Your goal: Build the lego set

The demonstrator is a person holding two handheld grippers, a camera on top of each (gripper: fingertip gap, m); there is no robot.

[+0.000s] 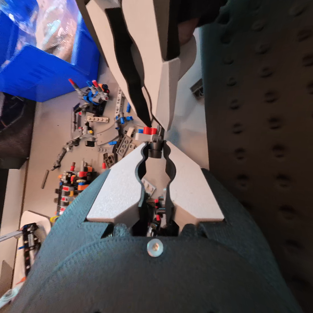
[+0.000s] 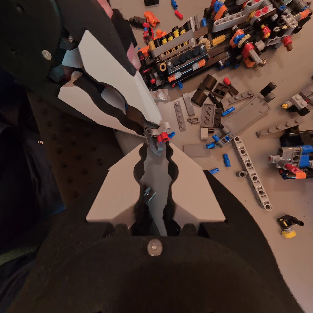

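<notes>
Between both tips, a small grey-red sub-assembly (image 1: 149,135) is pinched: left gripper (image 1: 155,145) clamped from 6 o'clock, right gripper (image 2: 155,145) closed on its curved grey part; long axis runs 3–9, table (image 2: 220,220) below.

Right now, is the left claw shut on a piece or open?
Shut. The left claw pinches the small grey, red and black assembly between its tips, above the table; the right claw grips it too.
</notes>
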